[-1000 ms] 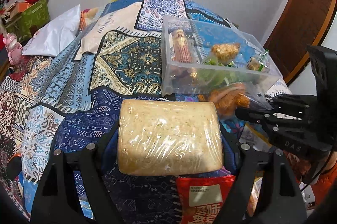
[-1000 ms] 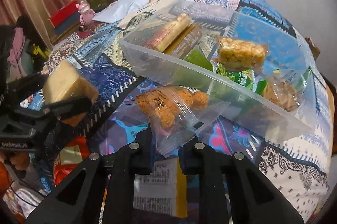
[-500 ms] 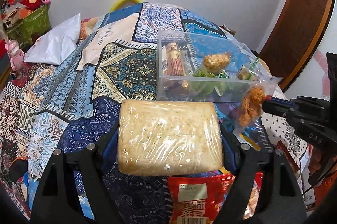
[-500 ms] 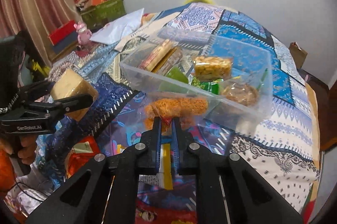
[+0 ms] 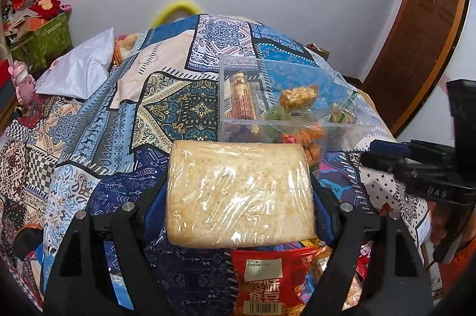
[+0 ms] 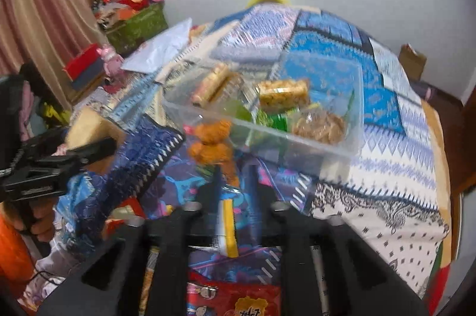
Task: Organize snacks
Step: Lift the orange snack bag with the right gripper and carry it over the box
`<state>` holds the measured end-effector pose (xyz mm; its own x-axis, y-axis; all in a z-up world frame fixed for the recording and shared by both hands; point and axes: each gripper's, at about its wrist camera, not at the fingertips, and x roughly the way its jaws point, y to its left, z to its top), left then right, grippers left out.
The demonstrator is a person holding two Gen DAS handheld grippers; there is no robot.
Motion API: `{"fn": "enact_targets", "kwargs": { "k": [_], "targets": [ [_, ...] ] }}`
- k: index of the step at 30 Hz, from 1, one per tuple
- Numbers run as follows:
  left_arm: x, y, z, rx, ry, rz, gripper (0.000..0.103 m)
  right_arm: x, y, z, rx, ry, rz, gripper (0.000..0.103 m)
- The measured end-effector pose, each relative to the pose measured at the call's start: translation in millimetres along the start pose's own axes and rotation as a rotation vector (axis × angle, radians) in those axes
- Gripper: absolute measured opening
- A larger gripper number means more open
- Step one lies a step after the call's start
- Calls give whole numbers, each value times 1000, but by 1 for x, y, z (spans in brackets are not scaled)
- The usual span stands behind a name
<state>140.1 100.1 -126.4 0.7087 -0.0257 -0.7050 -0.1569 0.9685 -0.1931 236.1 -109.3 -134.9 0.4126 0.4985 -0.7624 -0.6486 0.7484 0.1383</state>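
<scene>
Clear snack box [image 5: 285, 95] stands on the patterned bedspread [image 5: 98, 119], toward its far right part; it already holds a tube-shaped roll [image 5: 241, 95], a golden puffed bar [image 5: 299, 97], green packets and a bag of round crisps [image 6: 319, 124]. The rest of the snacks lie loose at the bedspread's near edge, a red packet [image 5: 269, 280] among them.

Left gripper [image 5: 238, 197] is clamped on a cling-wrapped pale cake block [image 5: 239, 192], held clear of the bedspread, short of the box's near wall.

Right gripper [image 6: 232, 179]: jaws slightly parted, with a clear bag of orange fried snacks [image 6: 212, 142] just ahead of the tips, against the box's near wall. The picture is motion-blurred — whether the jaws grip the bag's edge, I cannot tell.

Step in hand, by judgement: loading two items into the box. Next move calls for lifting each above the near rim and releasing over free space at the box's far end.

Views differ: the left wrist view shows the block's full face and the right gripper side-on; only the right wrist view shows the crisp bag plainly and the hand [image 6: 41, 223] holding the left tool.
</scene>
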Motion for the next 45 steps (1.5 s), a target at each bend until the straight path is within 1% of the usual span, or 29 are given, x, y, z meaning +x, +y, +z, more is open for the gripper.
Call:
{"fn": "enact_targets", "kwargs": {
  "k": [1, 2, 6, 10, 12, 15, 16, 17, 18, 19, 21, 27, 32, 37, 42, 45],
  "targets": [
    [0, 1, -1, -1, 0, 0, 80, 4, 2, 0, 2, -1, 6, 57],
    [0, 2, -1, -2, 0, 3, 80, 5, 4, 0, -2, 0, 13, 62],
    [2, 11, -4, -13, 4, 15, 80, 26, 17, 9, -16, 44, 45, 62],
    [4, 25, -7, -36, 9, 21, 80, 53, 29, 17, -25, 93, 52, 62],
    [6, 31, -8, -44, 14, 22, 80, 67, 34, 20, -29, 114, 32, 62],
    [10, 38, -10, -54, 21, 23, 80, 77, 36, 21, -30, 119, -3, 62],
    [11, 39, -10, -56, 23, 23, 80, 79, 34, 20, -16, 117, 0, 61],
    [11, 40, -10, -58, 24, 21, 80, 79, 32, 20, -5, 117, 3, 51],
    [12, 41, -10, -60, 25, 20, 80, 80, 30, 21, 0, 125, 19, 45],
    [14, 41, -10, -61, 26, 19, 80, 79, 27, 19, 15, 123, 41, 44],
    [15, 38, -7, -59, 22, 15, 80, 75, 26, 19, 19, 114, 54, 43],
    [15, 22, 9, -37, -8, 0, 80, 41, 25, 18, -22, 52, 64, 42],
    [12, 1, 31, -9, -53, -18, 80, 5, 16, 31, -21, -42, 66, 42],
    [14, -20, 58, 20, -99, -32, 80, -22, -3, 50, 7, -142, 20, 42],
    [21, -36, 82, 37, -128, -33, 80, -34, -25, 64, 38, -202, -30, 42],
    [29, -43, 95, 46, -132, -36, 80, -36, -37, 72, 59, -228, -55, 42]
  ]
}}
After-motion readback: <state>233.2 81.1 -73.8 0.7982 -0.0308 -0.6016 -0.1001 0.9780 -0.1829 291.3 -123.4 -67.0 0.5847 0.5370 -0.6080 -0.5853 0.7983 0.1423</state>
